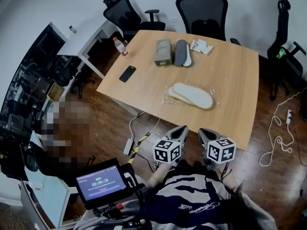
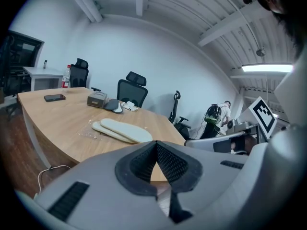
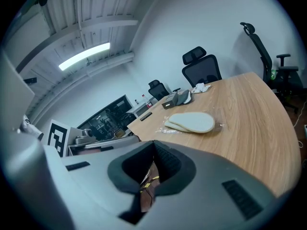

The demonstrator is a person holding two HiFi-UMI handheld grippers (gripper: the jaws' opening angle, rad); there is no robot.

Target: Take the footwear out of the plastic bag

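The left gripper (image 1: 181,129) and right gripper (image 1: 204,131) were held side by side short of the table (image 1: 235,75), tilted slightly down, jaws pressed together empty, while the footwear (image 1: 194,95) was seen lying in its plastic bag (image 1: 169,93) mid-table.

Wooden table (image 1: 240,80) on dark wood floor (image 1: 110,123), black office chairs (image 1: 204,13) along white wall (image 1: 57,4)

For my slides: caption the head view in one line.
Left tool and right tool, shut and empty, near a table holding plastic-wrapped insoles.
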